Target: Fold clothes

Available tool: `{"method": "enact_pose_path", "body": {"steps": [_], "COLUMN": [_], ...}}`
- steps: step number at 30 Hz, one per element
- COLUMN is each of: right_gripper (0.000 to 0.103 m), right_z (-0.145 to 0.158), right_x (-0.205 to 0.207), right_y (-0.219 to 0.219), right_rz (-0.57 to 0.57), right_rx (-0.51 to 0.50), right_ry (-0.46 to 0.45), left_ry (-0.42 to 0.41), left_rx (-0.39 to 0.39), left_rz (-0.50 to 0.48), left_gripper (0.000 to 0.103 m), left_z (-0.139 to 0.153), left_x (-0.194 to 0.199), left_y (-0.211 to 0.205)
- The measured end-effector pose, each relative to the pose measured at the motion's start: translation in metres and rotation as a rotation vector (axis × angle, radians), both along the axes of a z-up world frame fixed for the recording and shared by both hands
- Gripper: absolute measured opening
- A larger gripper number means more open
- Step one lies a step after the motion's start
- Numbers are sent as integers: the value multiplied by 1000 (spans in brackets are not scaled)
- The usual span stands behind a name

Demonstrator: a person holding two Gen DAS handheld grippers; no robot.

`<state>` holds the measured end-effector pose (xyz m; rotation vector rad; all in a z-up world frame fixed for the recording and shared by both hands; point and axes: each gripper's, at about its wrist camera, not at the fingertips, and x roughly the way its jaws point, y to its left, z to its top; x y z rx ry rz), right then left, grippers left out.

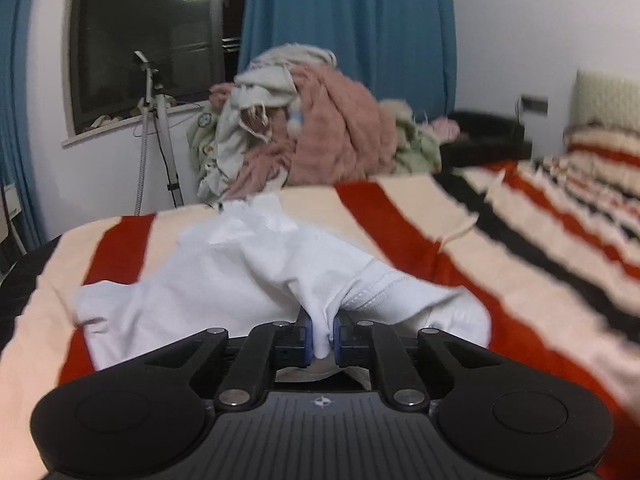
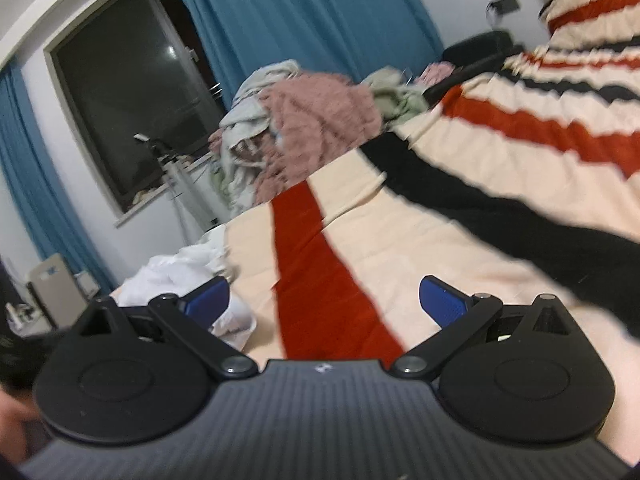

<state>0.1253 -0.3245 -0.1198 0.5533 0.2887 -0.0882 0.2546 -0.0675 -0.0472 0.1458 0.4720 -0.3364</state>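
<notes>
Evidently a soft, light garment, already pinched at one edge.

Nearest, the left gripper [image 1: 323,336] has its jaws clamped on a bunched fold of the white garment [image 1: 224,276]; a stitched hem lies just right of the jaws, the rest spread crumpled ahead and to their left on the striped blanket [image 1: 420,248]. The right gripper [image 2: 324,304] has its jaws wide apart and empty over the blanket, the garment [image 2: 176,268] beside its left jaw. Judgement: limp cloth, will drape and sag; take the hem or a corner. Beyond, a clothes pile [image 1: 304,128].

1 white garment [image 1: 256,280], 2 tools [image 1: 322,332] [image 2: 324,300]
</notes>
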Motion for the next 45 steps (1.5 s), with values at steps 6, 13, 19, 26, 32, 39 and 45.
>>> {"method": "enact_pose_path", "body": {"steps": [6, 13, 19, 26, 32, 39, 45], "right_gripper": [103, 103, 103, 103, 103, 103, 103], "right_z": [6, 25, 37, -6, 7, 109, 208], "right_x": [-7, -37, -74, -42, -55, -80, -79], "right_y": [32, 72, 98, 113, 85, 67, 103], "right_rz": [169, 361, 462, 395, 106, -134, -63], "right_rx": [-19, -63, -45, -12, -124, -428, -793], "right_ry": [-46, -22, 53, 228, 189, -57, -224], "left_ry": [-29, 10, 54, 50, 62, -38, -86], "left_rx": [-123, -233, -319, -422, -485, -574, -649], "left_rz": [3, 20, 27, 58, 30, -107, -115], "left_gripper": [9, 9, 9, 9, 9, 9, 9], "left_z": [48, 49, 39, 36, 38, 51, 64], "left_x": [-72, -160, -179, -178, -185, -214, -227], "left_y": [43, 93, 117, 123, 119, 109, 120]}}
